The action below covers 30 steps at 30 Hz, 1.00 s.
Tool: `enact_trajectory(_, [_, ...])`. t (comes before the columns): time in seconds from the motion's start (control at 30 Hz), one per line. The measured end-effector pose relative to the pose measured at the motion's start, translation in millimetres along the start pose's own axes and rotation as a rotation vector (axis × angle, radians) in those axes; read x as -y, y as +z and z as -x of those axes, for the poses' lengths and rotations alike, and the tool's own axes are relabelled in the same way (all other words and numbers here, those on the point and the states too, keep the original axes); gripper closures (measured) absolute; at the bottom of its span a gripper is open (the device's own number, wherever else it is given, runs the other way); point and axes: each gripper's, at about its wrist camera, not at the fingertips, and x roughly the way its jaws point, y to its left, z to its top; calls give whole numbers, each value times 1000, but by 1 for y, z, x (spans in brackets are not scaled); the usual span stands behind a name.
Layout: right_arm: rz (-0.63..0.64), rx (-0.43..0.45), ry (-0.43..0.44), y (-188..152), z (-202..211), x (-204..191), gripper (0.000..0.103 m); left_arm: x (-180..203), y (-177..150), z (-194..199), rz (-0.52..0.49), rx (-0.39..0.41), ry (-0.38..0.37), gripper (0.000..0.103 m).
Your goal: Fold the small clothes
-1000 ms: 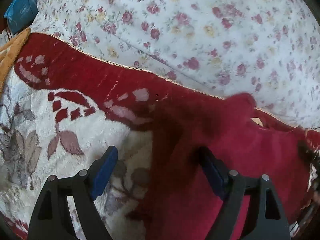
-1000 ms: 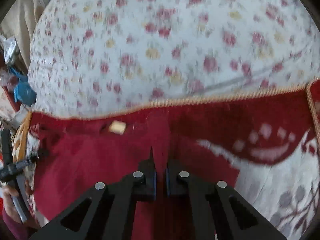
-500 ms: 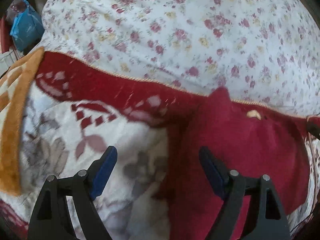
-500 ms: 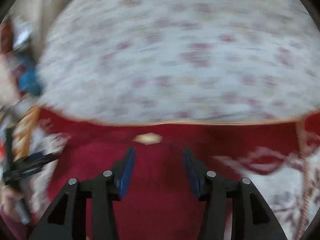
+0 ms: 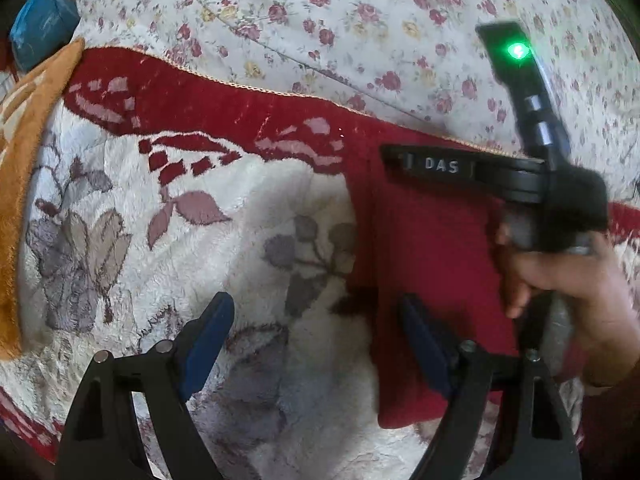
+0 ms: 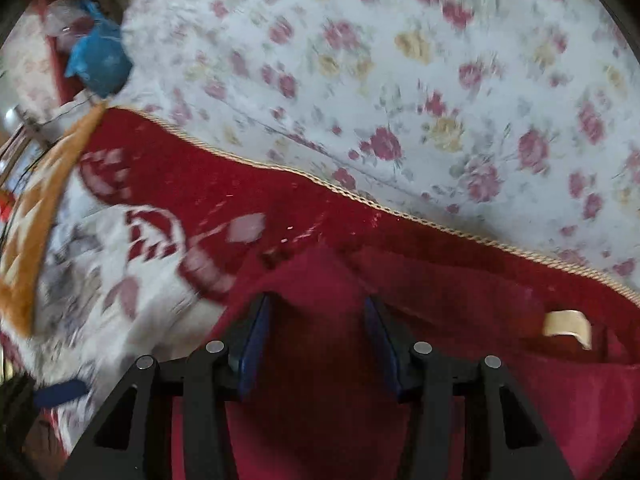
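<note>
A dark red garment (image 5: 432,260) lies flat on a plush red-and-white blanket (image 5: 280,208). My left gripper (image 5: 316,332) is open above the garment's left edge, its right finger over the red cloth and its left finger over the blanket. In the left wrist view a hand (image 5: 560,280) holds my right gripper (image 5: 394,160) over the garment's far end. In its own view the right gripper (image 6: 318,320) stands half open. The garment (image 6: 320,400) lies beneath and between its fingers, with a pointed fold just ahead. A cream label (image 6: 568,324) shows at the right.
A white sheet with small flowers (image 5: 360,8) covers the bed beyond the blanket's corded edge. An orange blanket border (image 5: 24,160) runs along the left. A blue bag (image 5: 40,28) sits off the bed at the far left.
The right gripper went from shut to half open and swung left across the garment, which now looks narrower. The hand with the right gripper has come into the left wrist view.
</note>
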Motion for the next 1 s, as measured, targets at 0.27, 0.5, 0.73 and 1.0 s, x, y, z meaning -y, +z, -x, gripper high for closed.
enact_trajectory(0.27, [-73,54,47,-39,87,42,35,13,5,14,-23,80,13,19])
enact_trajectory(0.5, [-188,152,-207,-103,178,146,26,24,5,19,19,142,-33,19])
enact_trajectory(0.73, [-416,89,-324,-158,182,239,26,46,4,20,-13,188,33,19])
enact_trajectory(1.0, [-376,205,-292,-164,234,207,26,60,-2,19,-66,204,63,19])
